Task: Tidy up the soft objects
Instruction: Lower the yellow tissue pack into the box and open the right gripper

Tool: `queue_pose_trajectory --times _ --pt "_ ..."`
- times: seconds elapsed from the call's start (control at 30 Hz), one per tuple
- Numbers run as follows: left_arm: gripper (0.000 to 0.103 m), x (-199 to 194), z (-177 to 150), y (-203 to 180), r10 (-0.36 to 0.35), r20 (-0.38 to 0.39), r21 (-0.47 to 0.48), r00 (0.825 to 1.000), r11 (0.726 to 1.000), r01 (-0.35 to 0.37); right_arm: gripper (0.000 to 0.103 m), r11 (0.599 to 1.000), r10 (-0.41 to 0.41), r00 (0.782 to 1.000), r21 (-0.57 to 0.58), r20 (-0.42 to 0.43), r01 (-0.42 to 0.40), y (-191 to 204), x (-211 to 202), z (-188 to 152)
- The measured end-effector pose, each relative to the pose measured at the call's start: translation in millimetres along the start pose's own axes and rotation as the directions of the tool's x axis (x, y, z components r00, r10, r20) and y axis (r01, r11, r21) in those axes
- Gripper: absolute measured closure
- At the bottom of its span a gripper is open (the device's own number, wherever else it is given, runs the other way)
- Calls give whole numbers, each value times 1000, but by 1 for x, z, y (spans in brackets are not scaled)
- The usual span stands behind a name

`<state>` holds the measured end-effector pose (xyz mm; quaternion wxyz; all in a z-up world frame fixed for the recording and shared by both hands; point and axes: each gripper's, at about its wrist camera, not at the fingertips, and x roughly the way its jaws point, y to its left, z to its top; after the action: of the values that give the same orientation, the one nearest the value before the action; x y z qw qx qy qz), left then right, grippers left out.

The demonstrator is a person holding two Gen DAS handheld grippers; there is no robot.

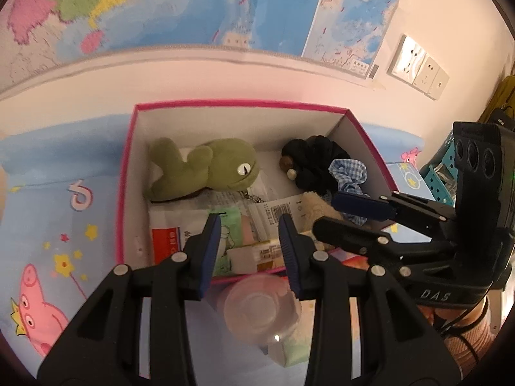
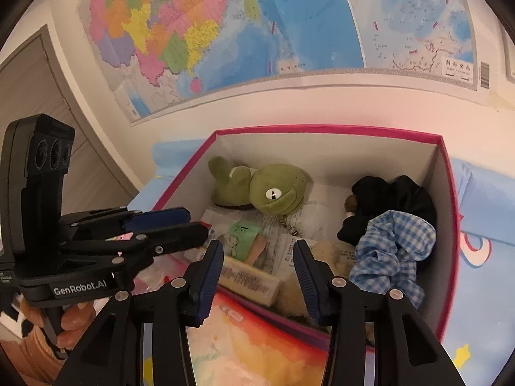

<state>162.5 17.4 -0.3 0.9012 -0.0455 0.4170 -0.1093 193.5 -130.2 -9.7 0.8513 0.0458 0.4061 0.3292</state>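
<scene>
- Left wrist view: the left gripper (image 1: 249, 241) hangs over the near rim of the pink-edged box (image 1: 127, 173), its jaws apart with nothing pinched between them.
- The right gripper (image 2: 259, 270) also stands spread and empty above that box's near edge.
- Inside the box, a green plush frog (image 1: 206, 169) lies at the back left; a black scrunchie (image 1: 313, 164) and a blue checked scrunchie (image 1: 349, 177) sit together at the right.
- Paper packets (image 1: 193, 228) cover the box floor.

Cream wall (image 1: 225, 77), big map (image 2: 257, 32), sockets (image 1: 418, 64), grey door (image 2: 38, 103).
</scene>
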Motion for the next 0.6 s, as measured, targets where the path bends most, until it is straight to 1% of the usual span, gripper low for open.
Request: queue_pose_trajectory --times 0.1,0.17,0.23,0.33,0.4,0.53,0.6 --pt "63 -17 -8 -3 10 48 25 999 1000 -11 57 1000 -13 1000 -23 13 13 4 -10 -6" --pt "59 -30 -15 -4 -4 77 34 997 999 2 57 1000 -6 1000 -27 21 7 5 -17 -11" --pt "59 -44 -22 -5 -27 106 50 994 999 22 57 999 2 1000 -34 25 -1 6 -24 -15" --pt "57 -59 -37 -9 -48 128 77 991 996 39 57 998 26 999 -52 34 -24 11 -37 -23" --pt "53 -64 -45 -12 -57 129 91 990 995 45 57 996 41 998 -76 38 -38 17 -45 -30" --pt "53 -73 -68 -16 -58 119 115 991 992 45 55 990 79 996 -121 30 -75 28 -61 -48" --pt "53 -74 -79 -18 -56 102 118 993 992 44 51 986 104 994 -132 18 -100 32 -67 -60"
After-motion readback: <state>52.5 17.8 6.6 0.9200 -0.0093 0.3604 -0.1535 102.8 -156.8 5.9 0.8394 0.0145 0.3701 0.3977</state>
